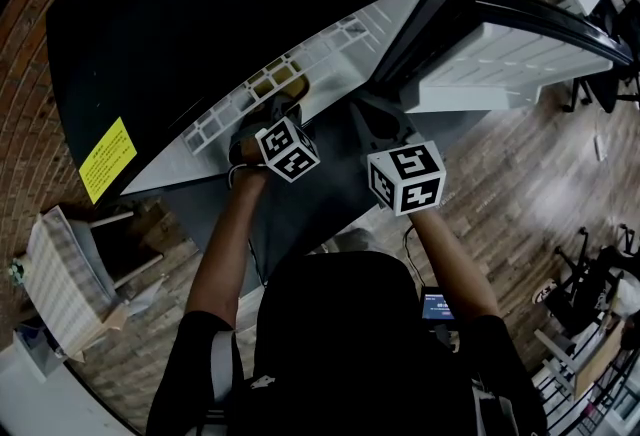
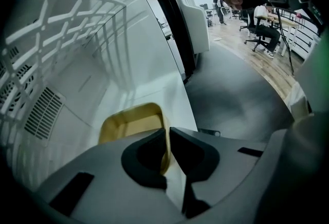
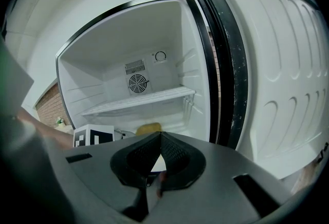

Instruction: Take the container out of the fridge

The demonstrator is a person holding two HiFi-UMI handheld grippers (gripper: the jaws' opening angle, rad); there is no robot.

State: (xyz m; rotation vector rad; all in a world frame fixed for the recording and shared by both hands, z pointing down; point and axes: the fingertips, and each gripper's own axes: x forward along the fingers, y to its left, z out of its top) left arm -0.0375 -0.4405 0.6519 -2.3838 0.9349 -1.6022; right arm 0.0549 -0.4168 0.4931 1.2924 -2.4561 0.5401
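Observation:
A yellow container [image 2: 131, 121] stands on the white floor of the open fridge [image 3: 92, 79], under a wire shelf [image 2: 67, 28]. My left gripper [image 2: 166, 147] reaches into the fridge, and its jaws are shut on the container's near right rim. In the head view the container [image 1: 272, 80] shows just beyond the left gripper [image 1: 274, 112]. My right gripper [image 3: 160, 136] hangs outside the fridge, in front of the opening, shut with nothing between its jaws. From there the container [image 3: 149, 128] is seen low in the fridge, beside the left gripper's marker cube [image 3: 92, 135].
The fridge door [image 3: 272, 63] stands open to the right. The fridge's black outer side carries a yellow sticker [image 1: 107, 159]. A white crate [image 1: 65, 279] sits on the wooden floor at the left. A seated person [image 2: 262, 22] and office chairs are far behind.

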